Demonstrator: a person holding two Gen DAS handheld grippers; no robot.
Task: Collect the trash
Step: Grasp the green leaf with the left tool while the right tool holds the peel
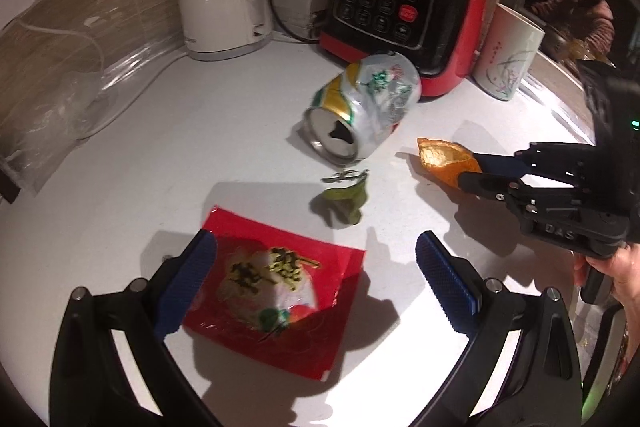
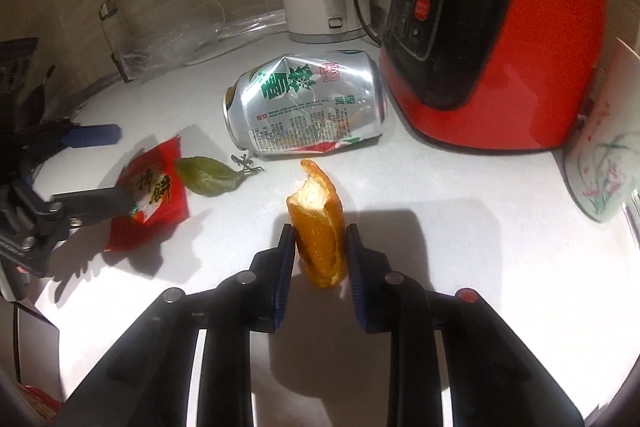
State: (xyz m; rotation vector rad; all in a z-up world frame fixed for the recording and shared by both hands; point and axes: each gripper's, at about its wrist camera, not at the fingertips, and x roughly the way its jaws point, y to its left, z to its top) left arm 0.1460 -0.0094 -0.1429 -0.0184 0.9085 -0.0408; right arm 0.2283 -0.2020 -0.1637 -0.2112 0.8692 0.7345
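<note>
One dented can, one red wrapper, one green leaf, one orange peel on surface. Right gripper fingers nearly closed, pinching peel between them. Left gripper fingers wide apart, straddling wrapper, holding nothing.

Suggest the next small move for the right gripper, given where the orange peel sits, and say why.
Probably finish closing, then lift. The right gripper straddles the orange peel, its pads close against both sides, though firm contact is hard to confirm. The peel seems to rest on the counter, clear of the crushed can and the leaf, so a straight lift should disturb nothing.
</note>
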